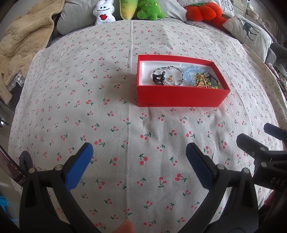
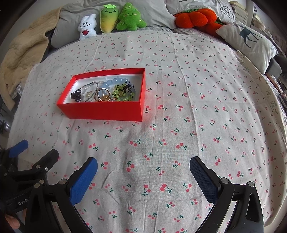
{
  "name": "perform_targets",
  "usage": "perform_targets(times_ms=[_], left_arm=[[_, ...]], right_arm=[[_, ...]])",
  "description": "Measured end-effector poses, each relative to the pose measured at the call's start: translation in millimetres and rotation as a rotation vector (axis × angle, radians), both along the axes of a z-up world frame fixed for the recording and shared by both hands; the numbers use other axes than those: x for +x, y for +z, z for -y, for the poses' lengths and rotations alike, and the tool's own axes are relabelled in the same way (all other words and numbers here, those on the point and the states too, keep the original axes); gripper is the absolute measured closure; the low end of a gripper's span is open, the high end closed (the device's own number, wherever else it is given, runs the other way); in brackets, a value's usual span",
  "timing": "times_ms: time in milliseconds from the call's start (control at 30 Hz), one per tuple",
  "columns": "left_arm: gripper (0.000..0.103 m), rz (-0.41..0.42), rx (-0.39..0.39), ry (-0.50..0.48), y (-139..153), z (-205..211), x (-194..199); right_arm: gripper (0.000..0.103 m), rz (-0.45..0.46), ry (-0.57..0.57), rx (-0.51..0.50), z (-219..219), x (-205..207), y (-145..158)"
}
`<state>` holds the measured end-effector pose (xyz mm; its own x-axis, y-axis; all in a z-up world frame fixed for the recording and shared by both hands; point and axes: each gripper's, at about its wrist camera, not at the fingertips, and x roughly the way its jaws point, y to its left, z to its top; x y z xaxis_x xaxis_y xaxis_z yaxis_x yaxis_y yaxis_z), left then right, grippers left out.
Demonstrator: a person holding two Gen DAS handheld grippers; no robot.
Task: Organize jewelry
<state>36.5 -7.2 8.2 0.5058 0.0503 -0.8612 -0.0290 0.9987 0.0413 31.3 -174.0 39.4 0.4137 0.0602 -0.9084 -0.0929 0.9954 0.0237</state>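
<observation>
Red box (image 1: 179, 97) sits open on the cherry-print bedspread (image 1: 125, 129), a little beyond both tools, and all the jewelry is inside it on the white lining. There's a pale blue bead bracelet (image 2: 112, 82) at the far wall, a clear beaded bracelet (image 2: 89, 90) beside a black hair claw (image 2: 76, 95), gold rings (image 2: 103, 95) in the middle, green bead pieces (image 2: 122, 94) and black hair ties (image 2: 129, 85) toward the right end. The left gripper (image 1: 139, 158) hangs low over bare cloth, fingers spread wide, nothing between them. The right gripper (image 2: 143, 170) is likewise spread and empty, just beside the left one. At the head of the bed: a white plush (image 2: 87, 26), a carrot plush (image 2: 108, 18), a green tree plush (image 2: 130, 17) and an orange pumpkin cushion (image 2: 195, 18).
</observation>
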Motion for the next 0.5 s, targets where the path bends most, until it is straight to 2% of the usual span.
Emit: perform_targets(times_ms=[500], left_arm=[[0.0,-0.011,-0.005,-0.005,-3.2,-0.2,-3.1]], right_arm=[[0.0,0.002,-0.005,-0.013,0.0,-0.7,-3.3]])
